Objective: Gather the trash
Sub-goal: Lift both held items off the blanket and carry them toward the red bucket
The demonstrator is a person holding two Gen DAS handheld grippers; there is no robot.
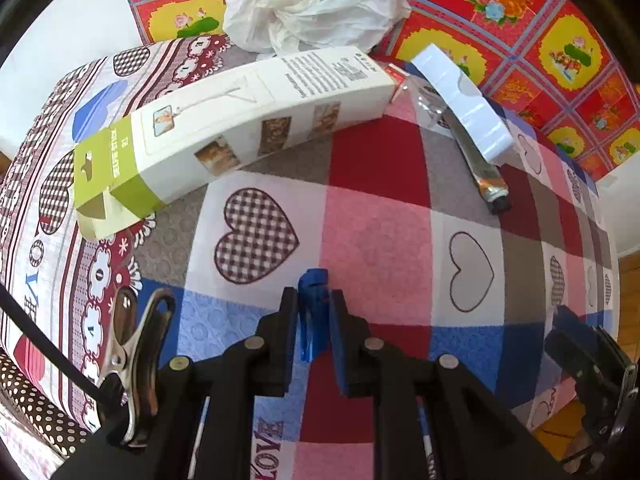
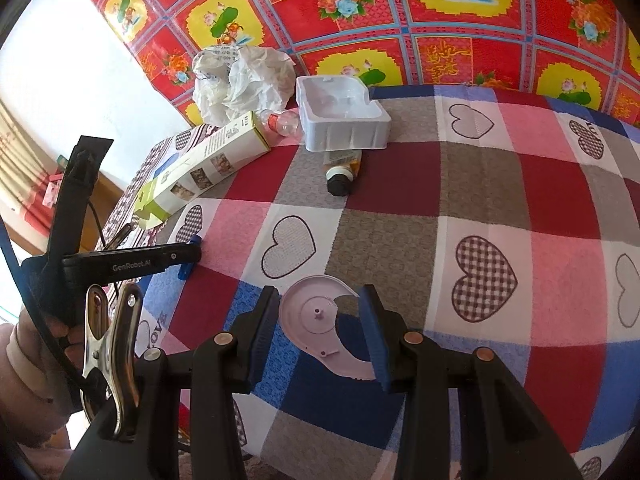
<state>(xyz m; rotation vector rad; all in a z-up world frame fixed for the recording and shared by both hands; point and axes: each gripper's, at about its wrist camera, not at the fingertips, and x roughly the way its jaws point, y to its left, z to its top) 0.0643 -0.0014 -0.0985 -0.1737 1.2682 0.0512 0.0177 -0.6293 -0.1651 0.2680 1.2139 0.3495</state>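
Left gripper (image 1: pixel 314 312) has its jaws pinched on a small blue plastic scrap (image 1: pixel 313 312). The scrap stands upright between the pads, its top poking out toward 12 o'clock and its lower end hanging below them. Grip sits mid-piece, probably so it won't twist out on the lift.

Right gripper (image 2: pixel 318 330) is half spread around a pale pink tape-dispenser shell (image 2: pixel 316 320). The disc lies flat on the checked tablecloth (image 2: pixel 480 184), centred in the gap. The left pad looks to be touching its rim; the right pad sits over the notch at about 2 o'clock. I can't tell if it's clamped or just bracketed.

Remaining trash is clustered at 11–12 o'clock in the right wrist view:
- white and green carton (image 2: pixel 204 168), lying on its side
- white plastic tray (image 2: pixel 340 116), open side up, just beside the carton
- orange tube with black cap (image 2: pixel 342 172), half under the tray's near edge
- clear bottle (image 2: pixel 282 122), between carton and tray
- crumpled white bag (image 2: pixel 240 80), behind them against the red floral cloth (image 2: pixel 440 20)

All of it is well apart from both grippers, and none has been collected yet.
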